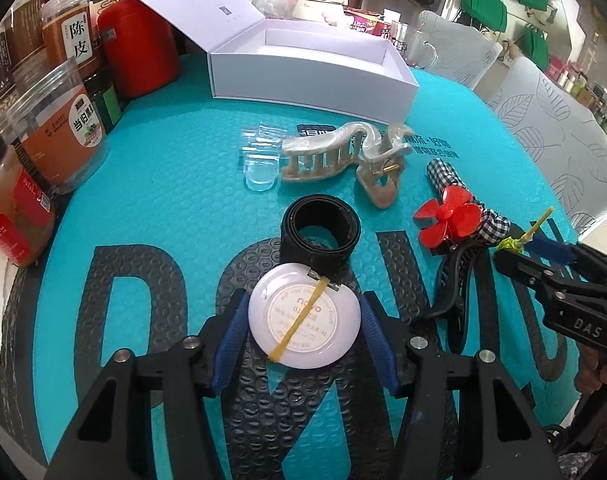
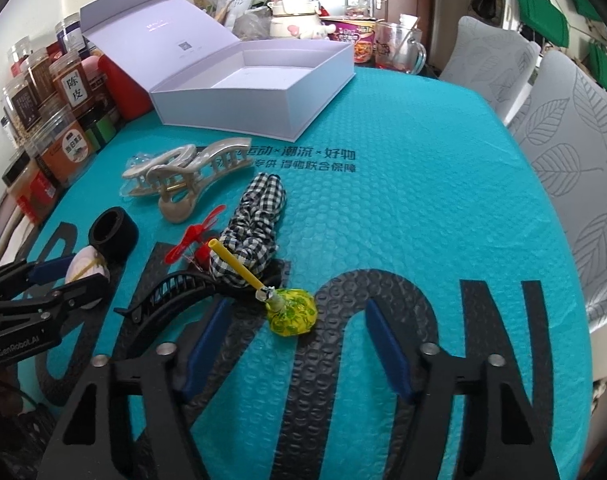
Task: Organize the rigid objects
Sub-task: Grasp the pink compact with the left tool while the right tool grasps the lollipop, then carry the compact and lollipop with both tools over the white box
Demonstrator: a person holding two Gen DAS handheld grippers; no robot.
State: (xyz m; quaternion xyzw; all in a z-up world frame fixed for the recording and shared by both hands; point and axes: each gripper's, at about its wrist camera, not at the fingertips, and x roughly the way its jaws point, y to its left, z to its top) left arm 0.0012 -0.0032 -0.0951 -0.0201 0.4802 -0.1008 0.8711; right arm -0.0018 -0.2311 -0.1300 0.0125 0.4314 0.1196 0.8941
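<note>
- The compact (image 1: 303, 320), a white disc near the mat (image 1: 183, 184)'s front edge, sits between the left gripper (image 1: 303, 324)'s spread fingers; it looks light, stiff and smooth, so grip its rim.
- Its label reads "novo".
- The right gripper (image 2: 295, 344) is spread, with the lollipop (image 2: 291, 312) lying between its fingers.
- The box (image 1: 315, 76) stands open.

Left gripper (image 1: 303, 330) jaws flank white round compact (image 1: 304, 314), unclosed.

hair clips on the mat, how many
2. The beige claw clip lies mid-mat, in front of the white box. The black clip lies nearer, beside the checked scrunchie. Others may be hidden.
</note>
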